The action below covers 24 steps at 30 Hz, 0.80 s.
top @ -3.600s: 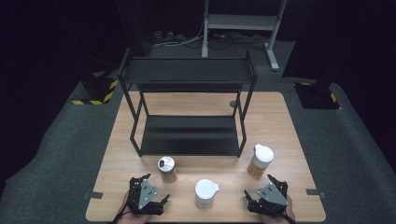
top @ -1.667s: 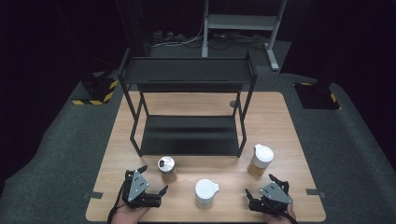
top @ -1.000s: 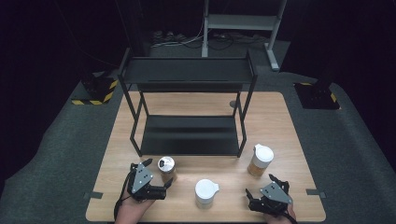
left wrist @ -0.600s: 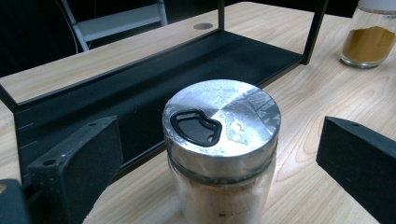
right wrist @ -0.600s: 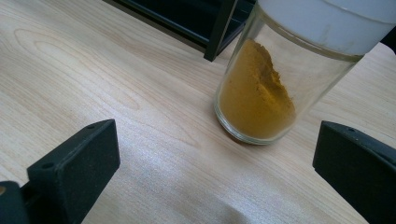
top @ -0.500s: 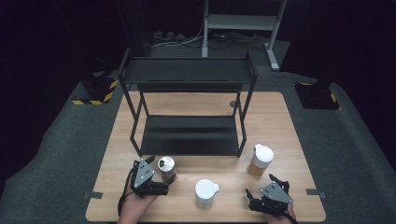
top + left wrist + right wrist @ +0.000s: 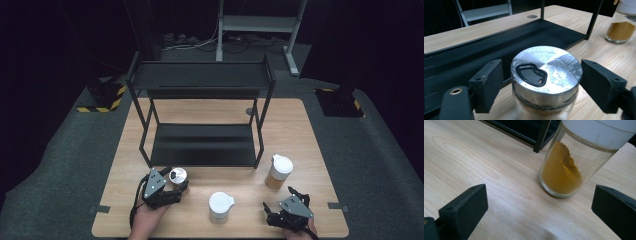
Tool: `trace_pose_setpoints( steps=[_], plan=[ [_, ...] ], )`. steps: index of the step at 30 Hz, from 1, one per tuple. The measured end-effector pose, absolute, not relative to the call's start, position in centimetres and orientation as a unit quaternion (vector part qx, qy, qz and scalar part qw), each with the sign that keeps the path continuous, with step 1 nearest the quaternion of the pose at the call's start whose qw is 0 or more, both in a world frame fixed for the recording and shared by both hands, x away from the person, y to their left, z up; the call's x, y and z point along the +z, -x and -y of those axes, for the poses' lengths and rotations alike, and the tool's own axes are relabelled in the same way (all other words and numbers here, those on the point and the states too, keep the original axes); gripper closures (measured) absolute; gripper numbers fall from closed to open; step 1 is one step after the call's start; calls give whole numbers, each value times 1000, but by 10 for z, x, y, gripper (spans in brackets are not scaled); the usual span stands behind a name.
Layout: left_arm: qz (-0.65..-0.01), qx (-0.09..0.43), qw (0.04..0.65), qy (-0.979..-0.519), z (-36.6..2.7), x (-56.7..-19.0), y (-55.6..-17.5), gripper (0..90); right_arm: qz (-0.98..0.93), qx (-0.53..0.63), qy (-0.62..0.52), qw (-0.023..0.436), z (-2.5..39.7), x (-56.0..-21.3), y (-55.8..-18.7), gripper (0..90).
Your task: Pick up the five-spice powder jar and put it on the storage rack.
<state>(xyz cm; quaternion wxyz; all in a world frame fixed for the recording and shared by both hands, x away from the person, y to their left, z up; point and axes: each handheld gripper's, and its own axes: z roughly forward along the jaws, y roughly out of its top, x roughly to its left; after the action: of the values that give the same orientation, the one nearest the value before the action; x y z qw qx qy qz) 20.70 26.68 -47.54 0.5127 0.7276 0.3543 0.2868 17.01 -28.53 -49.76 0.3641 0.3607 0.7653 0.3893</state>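
Left gripper view: released left hand-held gripper straddles round glass jar, brushed-metal lid.

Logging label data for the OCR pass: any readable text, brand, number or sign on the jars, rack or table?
None readable.
Metal-lidded jar between the left gripper jaws: plain lid, no print.
Yellow-powder jar ahead of the right gripper: no label visible.
White-lidded jar: blank lid.
Black rack and table: no markings.
Yellow-black striped floor blocks: hazard stripes, no words.
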Motion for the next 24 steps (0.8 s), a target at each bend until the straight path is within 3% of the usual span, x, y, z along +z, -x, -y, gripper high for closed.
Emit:
trace_pose_setpoints(
  steps=[11, 24],
  plan=[
    [-351, 282, 519, -727, -268, -478, -207, 331, -766, 389, -360, 364, 285, -498, -170, 0],
    [-357, 282, 524, -720, -267, -480, -206, 349, -767, 390, -358, 362, 286, -497, -171, 0]
  ],
)
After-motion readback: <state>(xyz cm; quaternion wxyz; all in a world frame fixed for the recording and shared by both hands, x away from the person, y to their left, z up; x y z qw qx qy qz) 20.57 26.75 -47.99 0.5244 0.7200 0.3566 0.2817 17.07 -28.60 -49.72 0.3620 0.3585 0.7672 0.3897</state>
